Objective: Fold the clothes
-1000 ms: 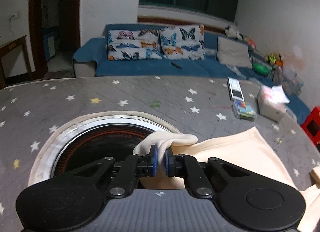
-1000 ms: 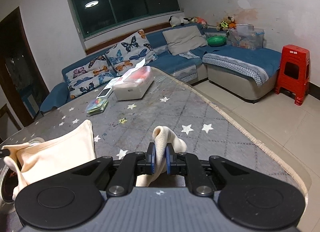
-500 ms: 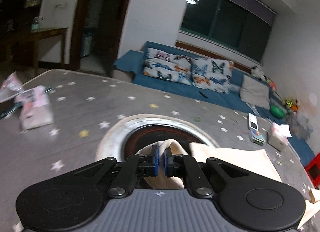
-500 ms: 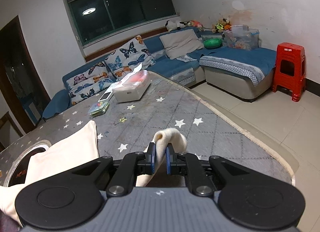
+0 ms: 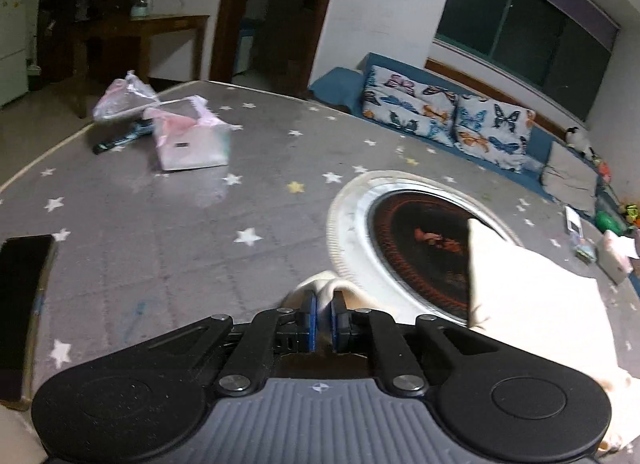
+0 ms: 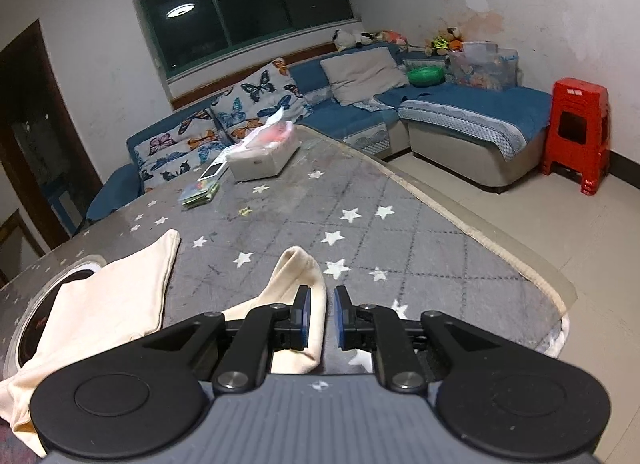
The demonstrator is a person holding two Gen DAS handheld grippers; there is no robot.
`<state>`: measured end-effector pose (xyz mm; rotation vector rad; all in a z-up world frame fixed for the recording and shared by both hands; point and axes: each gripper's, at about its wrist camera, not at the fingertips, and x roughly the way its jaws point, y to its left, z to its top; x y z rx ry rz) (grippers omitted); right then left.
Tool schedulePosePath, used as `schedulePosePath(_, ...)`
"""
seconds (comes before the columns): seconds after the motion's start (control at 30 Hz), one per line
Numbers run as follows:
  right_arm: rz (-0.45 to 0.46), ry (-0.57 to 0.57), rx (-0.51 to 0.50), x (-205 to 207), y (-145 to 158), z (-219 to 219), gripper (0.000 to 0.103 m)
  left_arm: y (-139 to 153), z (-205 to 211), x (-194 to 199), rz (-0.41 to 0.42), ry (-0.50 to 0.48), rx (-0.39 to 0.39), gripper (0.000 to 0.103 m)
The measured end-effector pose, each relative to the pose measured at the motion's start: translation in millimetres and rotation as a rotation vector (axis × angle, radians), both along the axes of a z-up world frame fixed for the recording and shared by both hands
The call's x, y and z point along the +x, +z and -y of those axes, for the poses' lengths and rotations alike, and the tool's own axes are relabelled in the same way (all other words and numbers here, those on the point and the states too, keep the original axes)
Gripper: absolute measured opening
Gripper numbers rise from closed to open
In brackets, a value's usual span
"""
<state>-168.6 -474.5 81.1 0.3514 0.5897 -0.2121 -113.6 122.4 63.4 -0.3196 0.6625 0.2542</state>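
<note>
Fingers [image 5: 308,314] of the left gripper [image 5: 323,318] are opening, a bunched fold of cream garment [image 5: 532,304] still between the blue pads and pressed by them. Left of it on the grey star-print desk [image 5: 160,232] lies a dark phone [image 5: 22,304] at the near edge; farther back, a pink-and-white tissue pack [image 5: 192,139], blurred. Right of the gripper a round black burner [image 5: 420,244] with a white rim is set into the desk; the garment's body lies over its right part and spreads toward the right edge.

Right gripper [image 6: 322,316]: fingers opening, with a visible gap beside the right pad. A cream end of the garment [image 6: 298,292] lies against the left pad and loops forward onto the desk [image 6: 420,232]. To the left the main cloth lies flat, reaching the burner [image 6: 44,304]. Beyond, a white box [image 6: 264,159]; far right, a blue sofa [image 6: 472,111] and a red stool [image 6: 576,131] on the floor.
</note>
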Motion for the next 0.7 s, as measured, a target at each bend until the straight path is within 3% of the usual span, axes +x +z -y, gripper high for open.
schedulePosePath(0.03,-0.006,0.013,-0.006,3,-1,-4,0.013,0,-3,-3,-0.001,0.012,0.002,0.010)
schedulePosePath(0.1,-0.018,0.040,-0.017,9,-2,-11,0.027,-1,-8,-5,-0.002,0.031,-0.002,0.012)
schedulePosePath(0.17,-0.032,0.066,-0.030,16,-5,-19,0.034,-1,-11,-6,-0.003,0.046,0.001,0.012)
schedulePosePath(0.4,-0.118,0.148,-0.131,45,-26,-48,0.052,4,-17,-8,0.012,0.067,0.023,0.031)
schedulePosePath(0.5,-0.149,0.166,-0.184,53,-34,-55,0.054,10,-20,-6,0.029,0.089,0.043,0.038)
schedulePosePath(0.7,-0.165,0.148,-0.236,55,-36,-44,0.054,15,-24,-1,0.036,0.114,0.056,0.041)
